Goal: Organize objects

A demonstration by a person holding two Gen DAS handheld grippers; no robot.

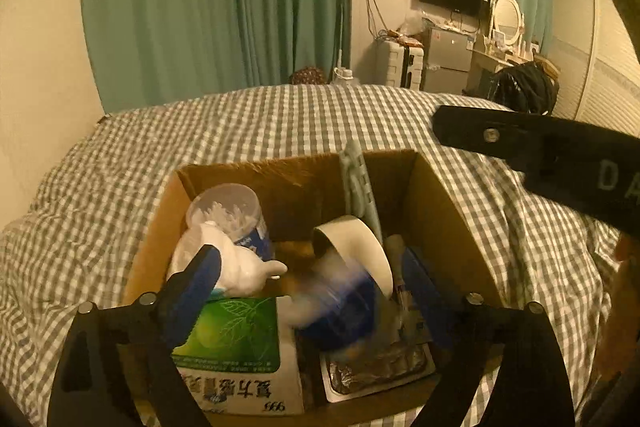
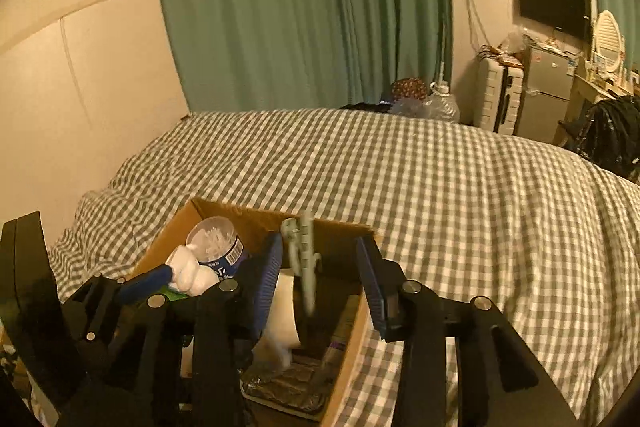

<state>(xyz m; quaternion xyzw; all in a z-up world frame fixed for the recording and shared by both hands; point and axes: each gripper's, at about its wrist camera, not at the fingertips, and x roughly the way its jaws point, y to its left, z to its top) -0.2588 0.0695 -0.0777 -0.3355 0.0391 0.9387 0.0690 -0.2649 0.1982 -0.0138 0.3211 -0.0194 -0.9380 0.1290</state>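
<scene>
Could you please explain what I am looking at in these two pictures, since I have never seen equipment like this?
No robot here: a person holds a two-finger gripper in each hand, and a fisheye camera on each looks forward along its fingers, hence the curved edges. One picture comes from the left gripper, the other from the right gripper. Both hover, open and holding nothing, over a cardboard box on a bed with a checked cover. In the box lie a clear-lidded tub, a white bottle, a green-and-white medicine packet, a tipped white cup, a foil blister pack and an upright pale green item. A blurred blue item sits between the left fingers.
</scene>
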